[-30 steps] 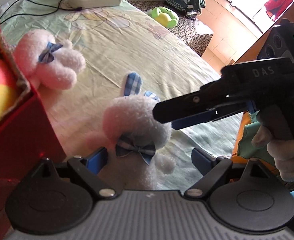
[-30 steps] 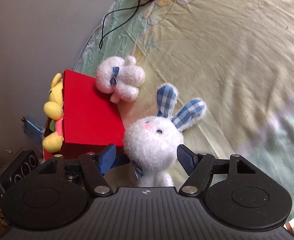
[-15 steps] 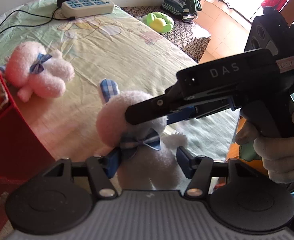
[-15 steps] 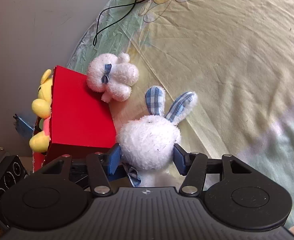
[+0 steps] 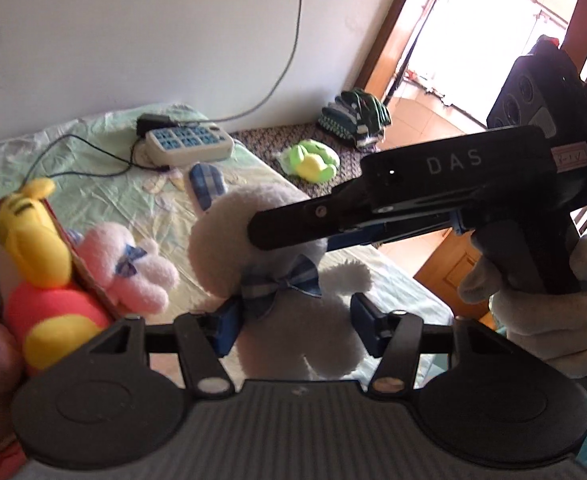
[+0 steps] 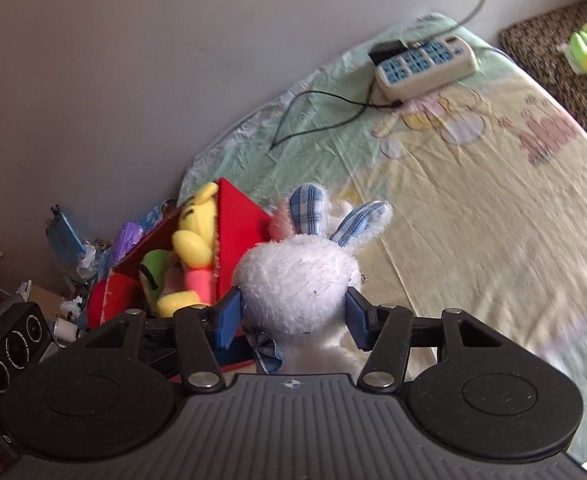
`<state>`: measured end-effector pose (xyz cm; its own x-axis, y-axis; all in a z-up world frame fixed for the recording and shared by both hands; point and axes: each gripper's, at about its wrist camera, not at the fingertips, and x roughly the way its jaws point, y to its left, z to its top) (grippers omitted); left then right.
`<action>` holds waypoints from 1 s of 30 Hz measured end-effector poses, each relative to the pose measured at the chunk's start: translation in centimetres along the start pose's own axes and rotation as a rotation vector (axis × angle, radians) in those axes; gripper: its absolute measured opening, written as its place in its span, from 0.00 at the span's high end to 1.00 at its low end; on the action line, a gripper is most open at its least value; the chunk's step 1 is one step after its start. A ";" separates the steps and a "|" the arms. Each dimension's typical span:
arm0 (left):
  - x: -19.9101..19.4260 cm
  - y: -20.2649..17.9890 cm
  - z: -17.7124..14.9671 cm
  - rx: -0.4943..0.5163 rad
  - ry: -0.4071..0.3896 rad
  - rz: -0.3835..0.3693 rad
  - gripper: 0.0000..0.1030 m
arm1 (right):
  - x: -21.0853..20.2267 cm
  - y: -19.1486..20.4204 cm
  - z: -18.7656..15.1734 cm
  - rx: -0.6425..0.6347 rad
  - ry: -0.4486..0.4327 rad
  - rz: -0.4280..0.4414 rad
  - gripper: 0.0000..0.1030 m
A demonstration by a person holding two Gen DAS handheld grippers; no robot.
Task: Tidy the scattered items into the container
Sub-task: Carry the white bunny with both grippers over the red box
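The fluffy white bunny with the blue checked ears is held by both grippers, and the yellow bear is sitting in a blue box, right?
Not quite: the box is red cardboard, not blue, as the right wrist view shows. The rest holds: the fluffy white bunny with blue checked ears is held by both the left gripper and the right gripper, and the yellow bear sits in that box.

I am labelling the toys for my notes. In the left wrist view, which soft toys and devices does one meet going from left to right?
Yellow bear toy → pink bunny → power strip → white bunny → green plush toy → right hand-held gripper.
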<state>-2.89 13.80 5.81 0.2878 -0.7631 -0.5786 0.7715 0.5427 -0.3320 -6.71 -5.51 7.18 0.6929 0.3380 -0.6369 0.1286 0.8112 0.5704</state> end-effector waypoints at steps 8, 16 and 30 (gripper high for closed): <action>-8.3 3.9 -0.1 -0.060 -0.149 0.169 0.43 | 3.0 9.4 2.1 -0.244 -0.005 0.123 0.45; -13.3 8.8 -3.1 -0.170 -0.163 0.326 0.43 | 9.4 16.4 1.3 -0.409 0.090 0.211 0.45; -16.2 16.7 -7.7 -0.314 -0.091 0.440 0.42 | 18.5 23.3 -1.9 -0.562 0.243 0.230 0.45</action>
<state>0.98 37.93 3.83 0.6037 -0.4604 -0.6508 0.3646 0.8854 -0.2882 7.71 20.58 7.70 0.4704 0.5773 -0.6675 -0.4398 0.8091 0.3898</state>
